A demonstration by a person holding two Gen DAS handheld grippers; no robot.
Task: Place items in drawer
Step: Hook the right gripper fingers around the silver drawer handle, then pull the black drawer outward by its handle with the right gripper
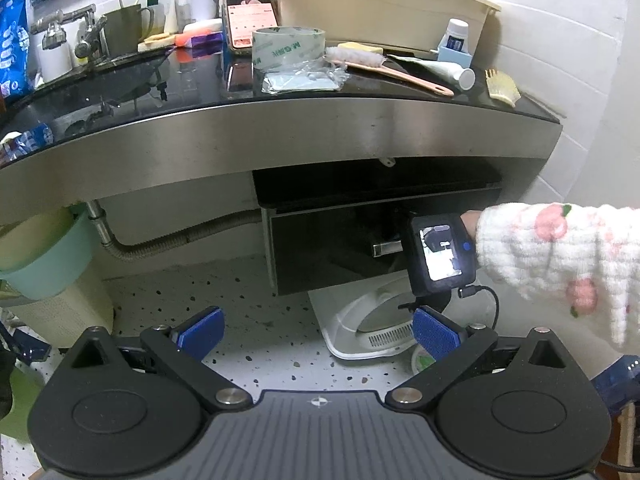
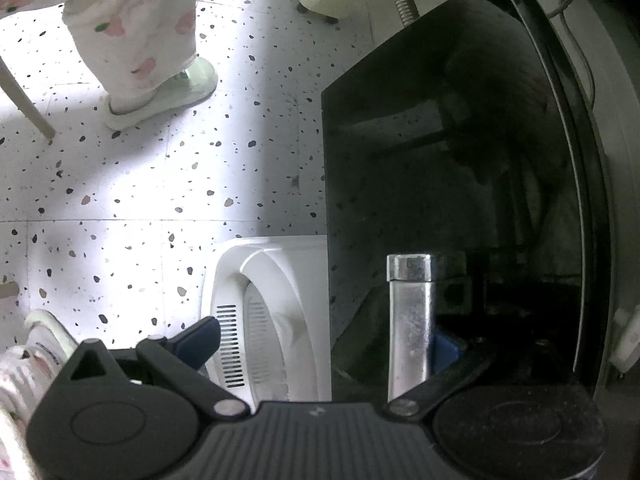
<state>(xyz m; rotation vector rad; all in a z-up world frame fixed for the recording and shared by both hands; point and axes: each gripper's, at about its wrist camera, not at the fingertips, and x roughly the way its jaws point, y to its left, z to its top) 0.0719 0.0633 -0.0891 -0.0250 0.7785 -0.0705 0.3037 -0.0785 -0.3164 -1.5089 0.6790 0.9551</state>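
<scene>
Both claws spread, right claw (image 2: 328, 340) astride drawer handle (image 2: 410, 320)

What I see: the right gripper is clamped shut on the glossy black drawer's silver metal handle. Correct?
No. The right gripper is open at the glossy black drawer's silver metal handle: one finger beside it, the other far off. The right wrist view shows it.

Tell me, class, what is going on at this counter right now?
A person holds a gripper in each hand at a bathroom counter. The right gripper is open at the black drawer under the counter, with the metal handle between its fingers, not yet clamped. The drawer looks only slightly pulled out. The left gripper hangs back, open and empty. The items, such as the tape roll and the brush, lie on the countertop.
</scene>
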